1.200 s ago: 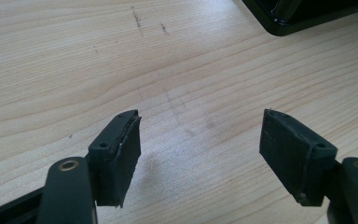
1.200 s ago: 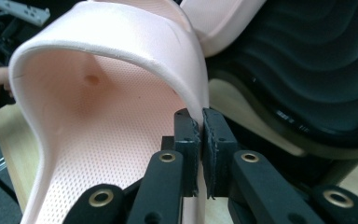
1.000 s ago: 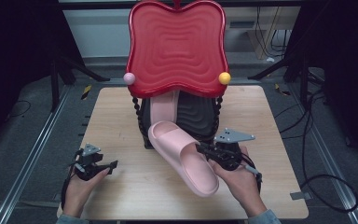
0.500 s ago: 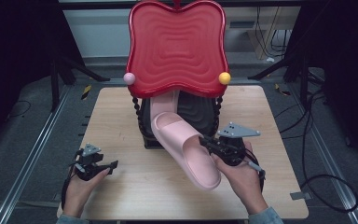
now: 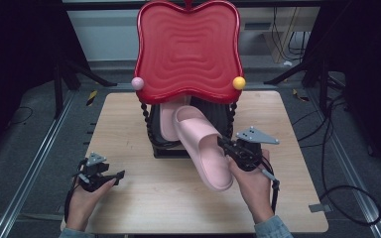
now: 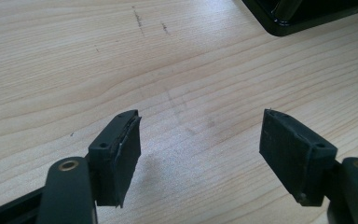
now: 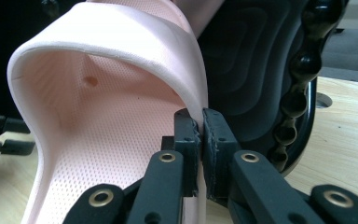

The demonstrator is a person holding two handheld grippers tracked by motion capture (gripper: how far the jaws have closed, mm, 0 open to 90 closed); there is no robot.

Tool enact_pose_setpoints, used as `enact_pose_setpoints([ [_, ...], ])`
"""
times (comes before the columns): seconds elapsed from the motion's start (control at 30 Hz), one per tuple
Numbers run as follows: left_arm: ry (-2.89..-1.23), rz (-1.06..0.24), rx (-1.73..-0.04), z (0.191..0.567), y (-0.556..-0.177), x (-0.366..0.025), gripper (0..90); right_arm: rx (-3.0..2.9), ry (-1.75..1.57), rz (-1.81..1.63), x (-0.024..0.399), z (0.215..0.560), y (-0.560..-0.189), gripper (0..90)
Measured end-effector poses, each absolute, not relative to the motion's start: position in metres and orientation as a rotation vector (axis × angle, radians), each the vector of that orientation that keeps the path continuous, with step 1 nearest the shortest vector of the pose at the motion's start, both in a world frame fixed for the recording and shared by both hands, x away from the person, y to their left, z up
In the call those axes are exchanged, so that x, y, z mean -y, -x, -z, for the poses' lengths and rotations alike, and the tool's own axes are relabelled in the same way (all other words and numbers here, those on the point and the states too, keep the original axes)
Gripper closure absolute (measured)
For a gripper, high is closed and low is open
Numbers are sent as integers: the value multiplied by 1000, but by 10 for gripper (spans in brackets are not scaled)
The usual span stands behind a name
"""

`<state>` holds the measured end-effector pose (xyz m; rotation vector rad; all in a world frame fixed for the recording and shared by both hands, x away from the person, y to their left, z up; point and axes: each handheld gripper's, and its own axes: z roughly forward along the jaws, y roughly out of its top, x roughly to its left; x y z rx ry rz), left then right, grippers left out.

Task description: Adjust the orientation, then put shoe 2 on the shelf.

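The right gripper (image 5: 226,147) has its jaws drawn nearly together on the side wall of a pink slipper (image 5: 202,148), pinching the thin edge between its pads, as the right gripper view (image 7: 200,140) shows plainly. In the high view the slipper lies slanted, its toe end toward 11 o'clock at the foot of a black rack (image 5: 163,144) and its heel toward 5 o'clock, just left of the right hand (image 5: 250,181); whether the heel touches the bench (image 5: 129,119) or hangs just above it cannot be told. A second pink slipper (image 5: 167,121) stands on the rack under a red wavy tray (image 5: 188,49), which bears a pink ball (image 5: 138,83) at its 8 o'clock corner and a yellow ball (image 5: 238,83) at its 4 o'clock corner. The left gripper (image 5: 110,176) sits at 7 o'clock on the bench, well apart from the slipper, its jaws wide apart with only bare wood between them in the left gripper view (image 6: 200,158). The bench is pale wood grain with faint scuffs. Around it lie a grey floor, metal rails (image 5: 34,163) at 9 o'clock, dark stands and trailing cables (image 5: 347,198) at 3 o'clock.
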<state>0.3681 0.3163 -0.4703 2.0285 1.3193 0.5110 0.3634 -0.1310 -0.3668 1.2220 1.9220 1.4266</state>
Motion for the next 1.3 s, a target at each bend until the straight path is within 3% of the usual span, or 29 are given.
enact_pose_setpoints([
  [1.3,-2033,-493,-1316,473,-369,-315,287,-1378,-1478,-1448,94,383,-384,854],
])
